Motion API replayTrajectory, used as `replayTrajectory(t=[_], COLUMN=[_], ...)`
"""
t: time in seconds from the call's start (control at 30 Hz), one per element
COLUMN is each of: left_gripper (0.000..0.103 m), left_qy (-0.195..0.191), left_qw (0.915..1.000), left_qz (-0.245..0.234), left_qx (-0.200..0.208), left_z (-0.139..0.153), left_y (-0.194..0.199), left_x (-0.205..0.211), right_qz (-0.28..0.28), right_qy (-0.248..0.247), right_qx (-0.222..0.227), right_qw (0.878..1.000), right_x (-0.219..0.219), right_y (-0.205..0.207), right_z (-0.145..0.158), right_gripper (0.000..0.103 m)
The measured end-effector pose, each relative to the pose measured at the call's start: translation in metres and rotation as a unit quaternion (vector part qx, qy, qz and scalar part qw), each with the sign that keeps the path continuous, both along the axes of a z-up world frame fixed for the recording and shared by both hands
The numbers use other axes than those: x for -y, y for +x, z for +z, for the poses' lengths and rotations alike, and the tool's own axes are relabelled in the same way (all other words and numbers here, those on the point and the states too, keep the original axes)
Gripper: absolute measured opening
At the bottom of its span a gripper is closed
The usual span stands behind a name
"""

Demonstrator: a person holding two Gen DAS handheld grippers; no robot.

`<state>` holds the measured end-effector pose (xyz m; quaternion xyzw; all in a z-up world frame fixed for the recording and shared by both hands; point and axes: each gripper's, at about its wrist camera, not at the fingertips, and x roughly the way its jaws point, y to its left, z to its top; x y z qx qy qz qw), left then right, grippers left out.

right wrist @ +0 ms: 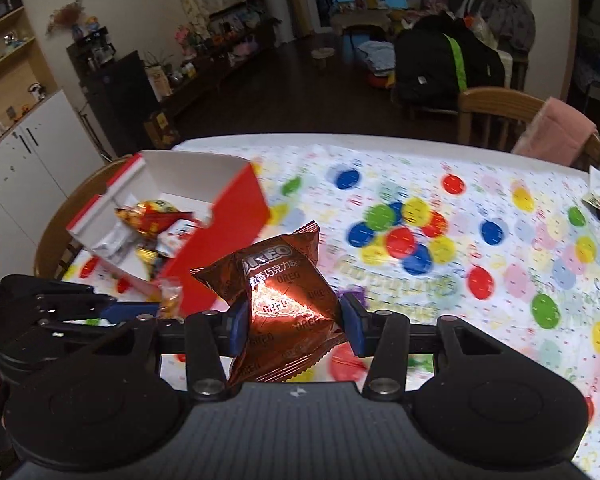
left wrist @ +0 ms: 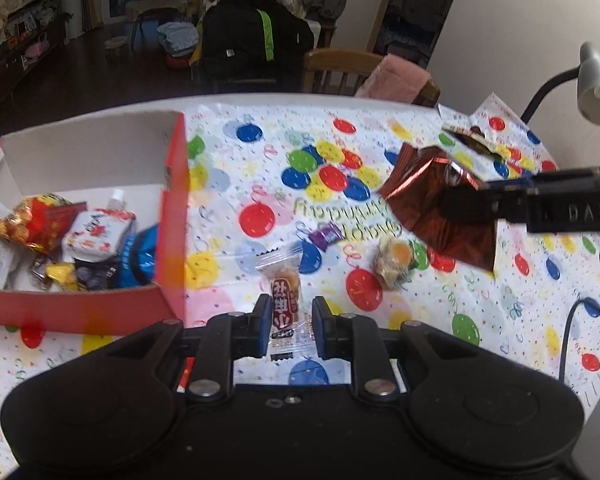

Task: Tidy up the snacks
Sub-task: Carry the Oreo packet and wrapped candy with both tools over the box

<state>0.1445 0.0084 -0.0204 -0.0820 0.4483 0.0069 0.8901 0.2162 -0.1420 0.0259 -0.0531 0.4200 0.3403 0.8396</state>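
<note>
My right gripper (right wrist: 294, 320) is shut on a brown Oreo packet (right wrist: 278, 288) and holds it above the table; the packet also shows in the left wrist view (left wrist: 440, 208), hanging from the right gripper (left wrist: 460, 196). My left gripper (left wrist: 288, 328) is open, its fingers on either side of a clear-wrapped candy with a brown label (left wrist: 286, 300) lying on the cloth. The red box (left wrist: 172, 216) at the left holds several snacks; it also shows in the right wrist view (right wrist: 220, 236). My left gripper (right wrist: 140, 308) shows there at the left, by a candy.
A balloon-print tablecloth (left wrist: 260, 152) covers the table. A purple candy (left wrist: 327, 235) and a yellow-green wrapped sweet (left wrist: 396, 262) lie loose near the middle. A packet (left wrist: 470, 140) lies at the far right by a grey desk lamp (left wrist: 596, 88). Wooden chairs (left wrist: 340, 68) stand behind.
</note>
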Motion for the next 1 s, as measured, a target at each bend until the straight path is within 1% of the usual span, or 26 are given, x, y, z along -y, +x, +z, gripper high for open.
replayTrajectory(t=[0.27, 0.5, 0.6, 0.77, 1.0], left_gripper=[0.019, 0.018, 0.018, 0.018, 0.018], left_qy=[0.002, 0.007, 0.011, 0.022, 0.035], left_qw=[0.9997, 0.9989, 0.9985, 0.998, 0.9971], left_qz=[0.012, 0.025, 0.031, 0.041, 0.059], left_qx=[0.021, 0.039, 0.043, 0.043, 0.031], left_z=[0.023, 0.039, 0.044, 0.044, 0.037], left_y=[-0.012, -0.019, -0.02, -0.022, -0.021], left_x=[-0.041, -0.08, -0.099, -0.129, -0.172], right_qz=[0.019, 0.014, 0.008, 0.007, 0.004], right_qy=[0.008, 0.011, 0.012, 0.009, -0.007], right_qx=[0.016, 0.027, 0.025, 0.024, 0.025], right_qw=[1.0, 0.999, 1.0, 1.0, 1.0], right_x=[-0.06, -0.105, -0.126, -0.16, -0.199], right_y=[-0.027, -0.034, -0.034, -0.033, -0.028], right_z=[0.015, 0.02, 0.017, 0.01, -0.002], right_gripper=[0.047, 0.047, 0.047, 0.047, 0.047])
